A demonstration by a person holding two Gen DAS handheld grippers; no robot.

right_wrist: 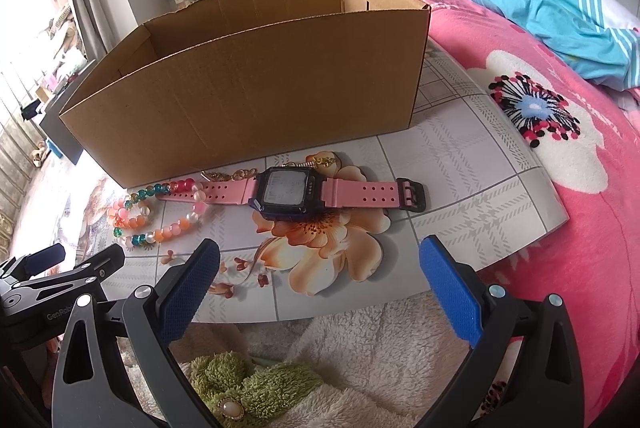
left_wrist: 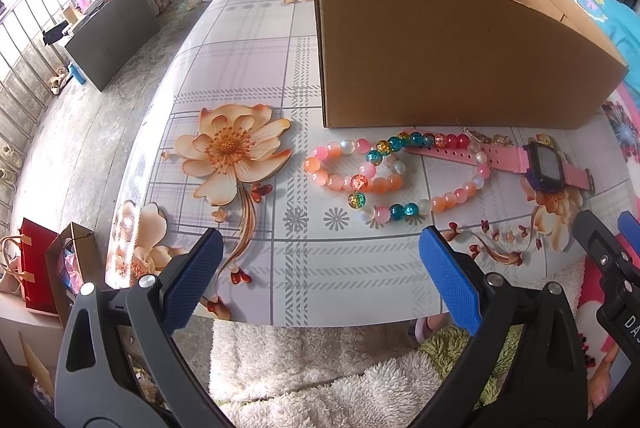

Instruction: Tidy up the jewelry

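A brown cardboard box (left_wrist: 452, 56) (right_wrist: 256, 100) stands open-topped on the flowered table. In front of it lie a small pink-and-orange bead bracelet (left_wrist: 340, 168) (right_wrist: 128, 214), a longer strand of mixed coloured beads (left_wrist: 448, 194) (right_wrist: 180, 228), a pink-strapped digital watch (left_wrist: 540, 164) (right_wrist: 292, 194) and a thin gold chain (left_wrist: 484, 138) (right_wrist: 320, 161) against the box wall. My left gripper (left_wrist: 320, 268) hovers open near the table's front edge, short of the beads. My right gripper (right_wrist: 320, 276) is open too, just short of the watch. Nothing sits between either pair of fingers.
The table (left_wrist: 248, 76) (right_wrist: 480, 188) has a plaid cloth with orange flowers. A pink floral bed (right_wrist: 520, 108) with a blue garment (right_wrist: 560, 20) lies to the right. Fluffy white fabric (right_wrist: 360, 360) and a green plush piece (right_wrist: 248, 384) sit below the front edge. Bags (left_wrist: 52, 268) stand on the floor at left.
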